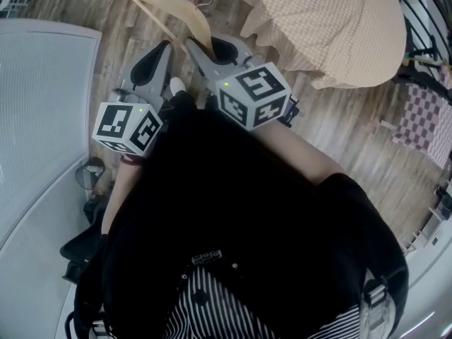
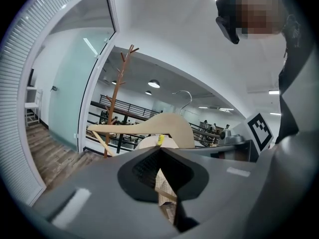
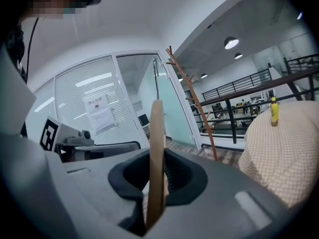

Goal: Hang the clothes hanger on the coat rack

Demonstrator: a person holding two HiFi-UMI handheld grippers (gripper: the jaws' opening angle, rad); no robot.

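My right gripper (image 1: 205, 44) (image 3: 157, 151) is shut on a light wooden clothes hanger (image 1: 176, 13). The hanger (image 3: 156, 158) stands edge-on between the pads in the right gripper view. In the left gripper view the hanger (image 2: 149, 126) shows side-on, with its metal hook (image 2: 187, 96) on top. My left gripper (image 1: 164, 46) (image 2: 159, 151) hangs just left of the right one, jaws together and holding nothing. The wooden coat rack (image 2: 117, 88) (image 3: 194, 103) stands some way ahead by the glass wall, apart from the hanger.
A round table under a beige checked cloth (image 1: 339, 27) (image 3: 284, 153) stands right of the grippers, with a yellow bottle (image 3: 273, 112) on it. A glass wall with blinds (image 1: 42, 119) runs along the left. A checked chair (image 1: 424, 119) and a black railing (image 3: 249, 96) lie to the right.
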